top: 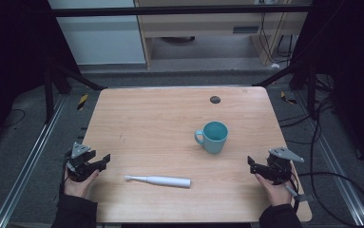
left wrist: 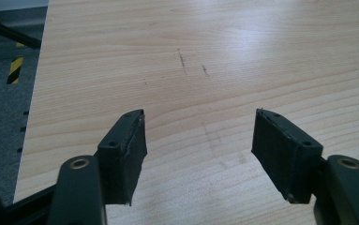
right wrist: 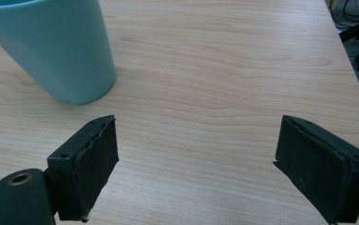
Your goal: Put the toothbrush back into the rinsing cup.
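A teal mug stands upright right of the table's middle, handle to the left; its wall is at the top left of the right gripper view. A white electric toothbrush lies flat near the front edge, head pointing left. My left gripper rests at the front left, left of the toothbrush, open with bare wood between its pads. At the front right, my right gripper is open and holds nothing; its pads stand short of the mug.
The wooden table has a dark round grommet near its far edge. Metal frame rails and loose cables run along the floor on both sides. A pale cabinet stands beyond the table.
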